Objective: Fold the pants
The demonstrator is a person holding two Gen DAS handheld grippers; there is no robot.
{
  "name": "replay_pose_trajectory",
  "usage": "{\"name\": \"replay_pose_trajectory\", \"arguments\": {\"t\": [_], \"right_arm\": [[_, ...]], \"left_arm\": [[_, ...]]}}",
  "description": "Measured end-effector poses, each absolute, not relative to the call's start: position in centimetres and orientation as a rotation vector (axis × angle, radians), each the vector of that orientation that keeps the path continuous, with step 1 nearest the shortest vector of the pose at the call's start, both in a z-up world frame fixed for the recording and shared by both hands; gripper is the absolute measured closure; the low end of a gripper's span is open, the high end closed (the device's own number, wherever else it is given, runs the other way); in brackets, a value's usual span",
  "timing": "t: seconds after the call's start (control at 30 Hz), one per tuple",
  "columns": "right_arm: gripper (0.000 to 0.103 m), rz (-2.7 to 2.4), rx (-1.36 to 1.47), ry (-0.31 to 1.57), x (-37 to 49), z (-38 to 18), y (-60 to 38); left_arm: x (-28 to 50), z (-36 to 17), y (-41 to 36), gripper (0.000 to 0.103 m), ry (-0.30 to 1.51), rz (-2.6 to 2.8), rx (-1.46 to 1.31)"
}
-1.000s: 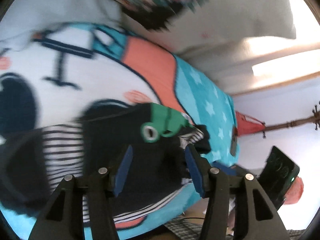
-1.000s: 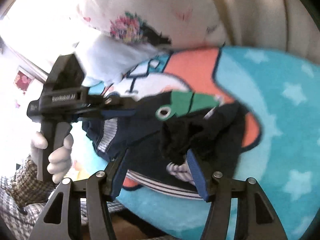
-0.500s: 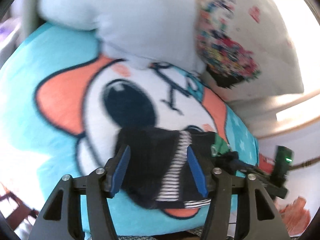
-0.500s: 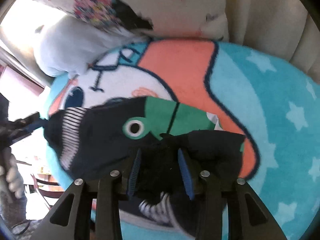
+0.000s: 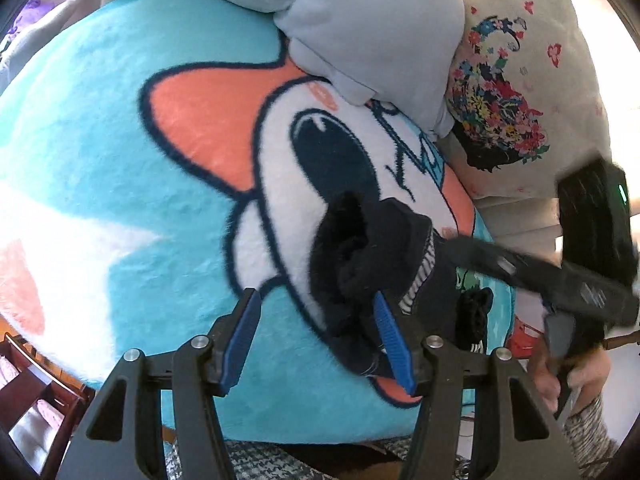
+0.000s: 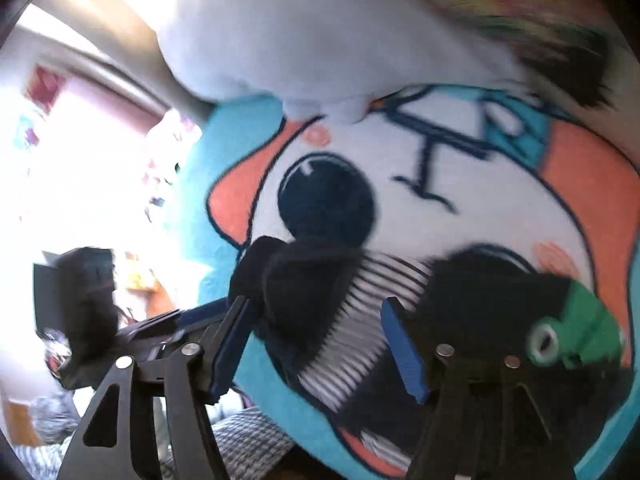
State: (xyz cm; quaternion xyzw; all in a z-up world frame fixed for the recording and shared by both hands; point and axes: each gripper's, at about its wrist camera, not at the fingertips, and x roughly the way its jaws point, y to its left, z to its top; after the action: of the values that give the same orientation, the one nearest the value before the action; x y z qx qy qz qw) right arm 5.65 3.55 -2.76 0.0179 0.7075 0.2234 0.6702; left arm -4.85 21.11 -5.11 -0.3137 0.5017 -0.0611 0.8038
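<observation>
The pants (image 5: 360, 256) are small and dark navy, with a black-and-white striped band and a green patch (image 6: 576, 320). They lie bunched on a round teal cartoon cushion (image 5: 120, 200). My left gripper (image 5: 316, 340) is open at the pants' near left end, its right finger against the dark cloth. My right gripper (image 6: 316, 344) is open just above the striped band (image 6: 360, 320). The right gripper also shows in the left wrist view (image 5: 560, 276), reaching in from the right. The left gripper also shows in the right wrist view (image 6: 160, 328), at the left.
A pale blue-grey pillow (image 5: 368, 28) and a floral cream pillow (image 5: 520, 92) lean on the cushion's far side. A checked fabric (image 5: 272, 464) lies below the cushion's near edge. Dark wooden furniture (image 5: 24, 392) stands at lower left.
The right gripper opened wider and swung left over the striped band. The left gripper shifted left, so the pants now sit by its right finger. The pants look more bunched.
</observation>
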Motion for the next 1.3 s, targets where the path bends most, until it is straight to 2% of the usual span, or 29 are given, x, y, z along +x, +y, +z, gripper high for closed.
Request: {"name": "replay_pose_trajectory", "arguments": {"t": [0.2,0.37,0.43,0.47,0.53,0.57,0.6,0.7,0.93,1.0,1.03,1.07,1.3], "right_arm": [[0.024,0.396,-0.107,1.762,7.0,-8.1,9.8],[0.016,0.328,-0.314,1.783,6.2,-10.2,12.7],[0.016,0.336,-0.387,1.765,5.6,-10.4,13.5],[0.019,0.341,-0.4,1.752,5.4,-10.2,13.5],[0.036,0.336,-0.41,1.723,5.1,-9.6,13.0],[0.061,0.322,-0.412,1.708,5.2,-9.2,12.4],[0.07,0.326,-0.373,1.706,5.2,-8.8,11.6],[0.074,0.337,-0.245,1.692,5.1,-7.5,9.7],[0.076,0.37,-0.031,1.628,3.9,-4.3,6.3],[0.076,0.382,0.021,1.602,3.6,-3.3,5.1],[0.076,0.385,0.055,1.588,3.3,-2.8,4.1],[0.076,0.386,0.087,1.576,3.0,-2.2,3.1],[0.076,0.359,0.308,1.484,2.7,1.9,-6.3]], "left_arm": [[-6.2,-5.4,23.4,0.045,1.061,-0.119,-0.692],[-6.5,-5.7,25.3,0.045,1.046,-0.128,-0.721],[-6.4,-5.6,25.4,0.045,1.037,-0.152,-0.72],[-6.3,-5.6,25.2,0.045,1.041,-0.176,-0.71],[-5.9,-5.7,24.3,0.045,1.05,-0.206,-0.685],[-5.7,-5.7,23.8,0.045,1.059,-0.225,-0.676],[-5.5,-5.7,23.2,0.045,1.068,-0.247,-0.664],[-4.8,-5.6,20.9,0.045,1.096,-0.295,-0.597],[-3.3,-5.7,14.8,0.041,1.131,-0.339,-0.416],[-2.8,-5.8,13.6,0.054,1.157,-0.337,-0.397],[-2.6,-5.8,13.0,0.076,1.17,-0.352,-0.403],[-2.3,-5.7,12.4,0.09,1.184,-0.371,-0.41],[-2.1,-2.6,6.6,0.091,1.162,-0.456,-0.326]]}}
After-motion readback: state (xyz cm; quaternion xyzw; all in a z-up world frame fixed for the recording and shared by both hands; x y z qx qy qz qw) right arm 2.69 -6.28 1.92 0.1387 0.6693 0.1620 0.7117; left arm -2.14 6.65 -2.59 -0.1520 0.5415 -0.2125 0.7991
